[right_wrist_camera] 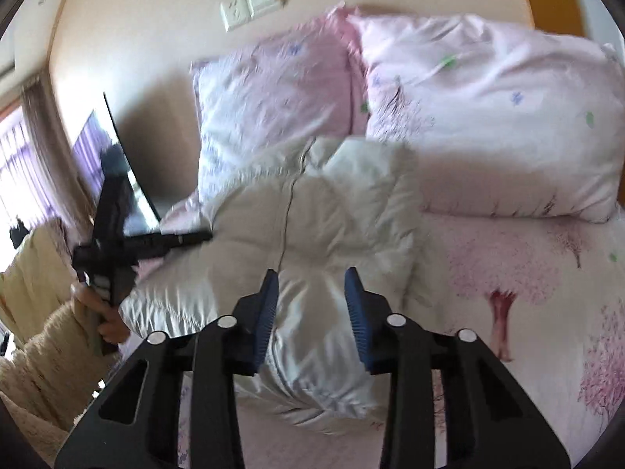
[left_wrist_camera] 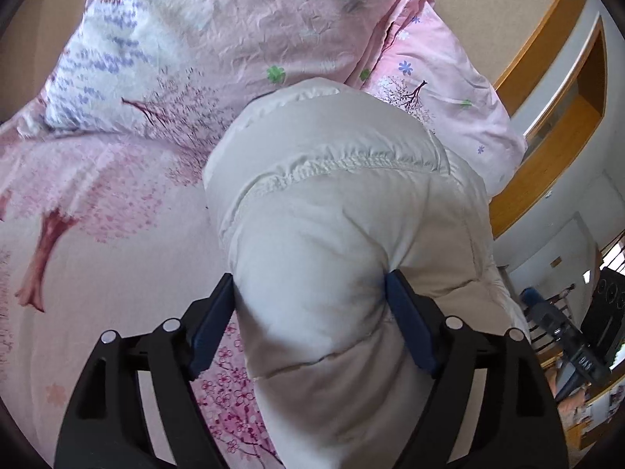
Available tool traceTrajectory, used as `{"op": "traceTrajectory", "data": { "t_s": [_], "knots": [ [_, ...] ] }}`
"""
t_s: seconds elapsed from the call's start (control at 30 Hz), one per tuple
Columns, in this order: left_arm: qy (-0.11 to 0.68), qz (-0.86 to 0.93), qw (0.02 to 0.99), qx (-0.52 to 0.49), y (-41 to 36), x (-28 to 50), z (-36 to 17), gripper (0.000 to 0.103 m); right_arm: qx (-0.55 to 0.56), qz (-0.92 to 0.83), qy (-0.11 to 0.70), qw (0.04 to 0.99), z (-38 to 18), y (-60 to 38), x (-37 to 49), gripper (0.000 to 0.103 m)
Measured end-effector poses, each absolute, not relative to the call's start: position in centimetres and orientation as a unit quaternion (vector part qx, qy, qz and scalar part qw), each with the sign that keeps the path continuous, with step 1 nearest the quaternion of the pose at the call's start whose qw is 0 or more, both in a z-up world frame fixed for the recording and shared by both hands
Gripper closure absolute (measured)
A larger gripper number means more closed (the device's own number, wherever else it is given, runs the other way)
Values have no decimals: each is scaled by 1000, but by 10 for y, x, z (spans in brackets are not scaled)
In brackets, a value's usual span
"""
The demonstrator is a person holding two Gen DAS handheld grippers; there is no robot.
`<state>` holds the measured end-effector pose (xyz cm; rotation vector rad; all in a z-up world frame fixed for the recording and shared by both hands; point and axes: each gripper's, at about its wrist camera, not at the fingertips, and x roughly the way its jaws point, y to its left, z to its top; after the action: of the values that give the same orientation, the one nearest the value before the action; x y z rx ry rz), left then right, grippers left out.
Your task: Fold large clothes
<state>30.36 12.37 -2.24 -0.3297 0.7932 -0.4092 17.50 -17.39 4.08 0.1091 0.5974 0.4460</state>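
A puffy white jacket (left_wrist_camera: pixel 332 195) lies bunched on the pink flowered bed sheet (left_wrist_camera: pixel 97 273). My left gripper (left_wrist_camera: pixel 310 305) has a thick roll of the jacket between its blue pads, and the right pad dents the fabric. In the right wrist view the jacket (right_wrist_camera: pixel 332 215) sits in front of the pillows, its zip line running down the middle. My right gripper (right_wrist_camera: pixel 312 297) stands over its near part with a ridge of fabric filling the narrow gap between the pads. The left gripper (right_wrist_camera: pixel 195 237) shows at the jacket's left edge, held by a hand (right_wrist_camera: pixel 105 320) in a fuzzy cream sleeve.
Two pink pillows (right_wrist_camera: pixel 273 90) (right_wrist_camera: pixel 488 117) lean against the wall behind the jacket. Wall sockets (right_wrist_camera: pixel 250 4) sit above them. A dark screen (right_wrist_camera: pixel 129 164) stands at the left of the bed. A wooden frame (left_wrist_camera: pixel 566 117) runs along the right in the left wrist view.
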Motion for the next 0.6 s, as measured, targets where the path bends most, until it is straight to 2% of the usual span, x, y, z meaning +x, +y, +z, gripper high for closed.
{"op": "traceTrajectory", "data": {
  "t_s": [0.17, 0.3, 0.5, 0.6],
  "knots": [
    [326, -166, 924, -108, 117, 268, 10, 25, 61, 188, 374, 906, -7, -174, 201, 71],
    [296, -184, 935, -67, 90, 230, 30, 21, 85, 188, 397, 894, -28, -180, 202, 71],
    [336, -179, 923, 47, 32, 217, 9, 21, 83, 188, 405, 891, -36, -185, 205, 71],
    [356, -161, 917, 83, 16, 224, -9, 11, 64, 190, 414, 888, -24, -184, 203, 71]
  ]
}}
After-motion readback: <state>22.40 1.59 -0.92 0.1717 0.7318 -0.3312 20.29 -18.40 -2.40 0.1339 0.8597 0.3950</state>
